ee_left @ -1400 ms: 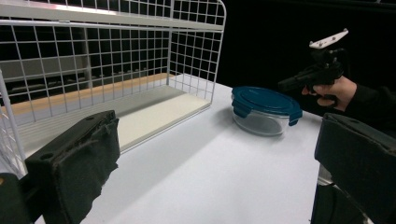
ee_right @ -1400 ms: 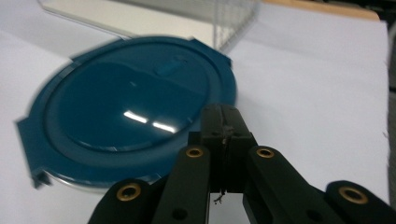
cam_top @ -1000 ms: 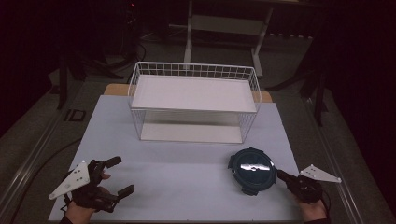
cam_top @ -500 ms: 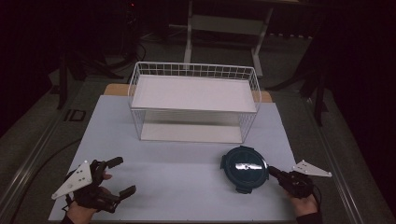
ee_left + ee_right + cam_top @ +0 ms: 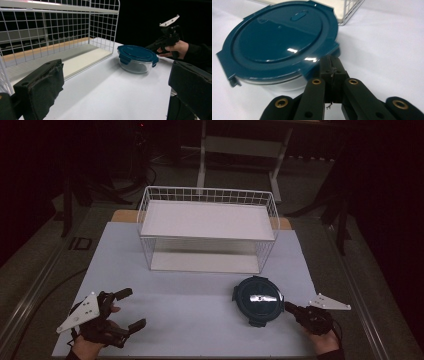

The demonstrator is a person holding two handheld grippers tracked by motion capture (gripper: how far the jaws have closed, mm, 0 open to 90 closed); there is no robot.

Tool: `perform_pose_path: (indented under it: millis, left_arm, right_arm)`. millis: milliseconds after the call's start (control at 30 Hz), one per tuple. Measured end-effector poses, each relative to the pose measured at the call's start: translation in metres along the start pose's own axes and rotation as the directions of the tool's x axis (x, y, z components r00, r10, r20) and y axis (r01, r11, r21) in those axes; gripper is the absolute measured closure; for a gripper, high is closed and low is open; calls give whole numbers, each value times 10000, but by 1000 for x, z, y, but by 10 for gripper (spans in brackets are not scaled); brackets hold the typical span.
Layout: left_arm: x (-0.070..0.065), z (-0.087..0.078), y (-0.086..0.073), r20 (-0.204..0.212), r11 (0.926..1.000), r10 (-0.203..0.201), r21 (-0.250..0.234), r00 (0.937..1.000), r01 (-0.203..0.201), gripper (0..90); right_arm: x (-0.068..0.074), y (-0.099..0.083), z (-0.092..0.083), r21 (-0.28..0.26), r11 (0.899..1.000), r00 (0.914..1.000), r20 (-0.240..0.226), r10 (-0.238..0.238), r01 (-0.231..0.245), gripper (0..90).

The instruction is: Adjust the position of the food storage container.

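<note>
My right fingers (image 5: 331, 65) are pressed together, their tips just at the rim of the one blue-lidded glass container (image 5: 258, 298), which sits near the right end of the bench's (image 5: 200, 320) near edge. My left fingers (image 5: 127, 309) are spread wide with nothing between them, by the near left corner. One white wire basket (image 5: 207, 227) stands toward the far edge. Both hands lie low, forearms coming from the near edge. My left gripper view shows the container's clear glass wall under the lid
</note>
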State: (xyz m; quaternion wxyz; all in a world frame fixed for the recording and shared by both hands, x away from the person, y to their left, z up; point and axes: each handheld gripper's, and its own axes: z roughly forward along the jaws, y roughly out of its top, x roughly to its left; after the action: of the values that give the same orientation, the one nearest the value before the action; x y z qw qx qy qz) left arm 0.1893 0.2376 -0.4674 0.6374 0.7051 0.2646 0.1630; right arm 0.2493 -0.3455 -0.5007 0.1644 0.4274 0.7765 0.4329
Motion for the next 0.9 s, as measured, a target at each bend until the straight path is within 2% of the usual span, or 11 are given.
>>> perform_pose_path:
  millis: [167,267,600,900]
  left_arm:
    - [0,1,0,31,10000,-4,14,10000,4,4]
    - [0,1,0,35,10000,18,16,10000,-18,4]
    - [0,0,0,36,10000,32,3,10000,-32,4]
    - [0,0,0,55,10000,54,52,10000,-55,4]
  right_arm:
    - [0,0,2,-115,9995,9995,-31,304,-305,900]
    - [2,4,6,-47,9996,9995,-110,281,-282,900]
    - [15,18,28,121,9999,9979,-641,-19,27,900]
    - [30,30,47,180,9991,9926,-1157,-361,384,900]
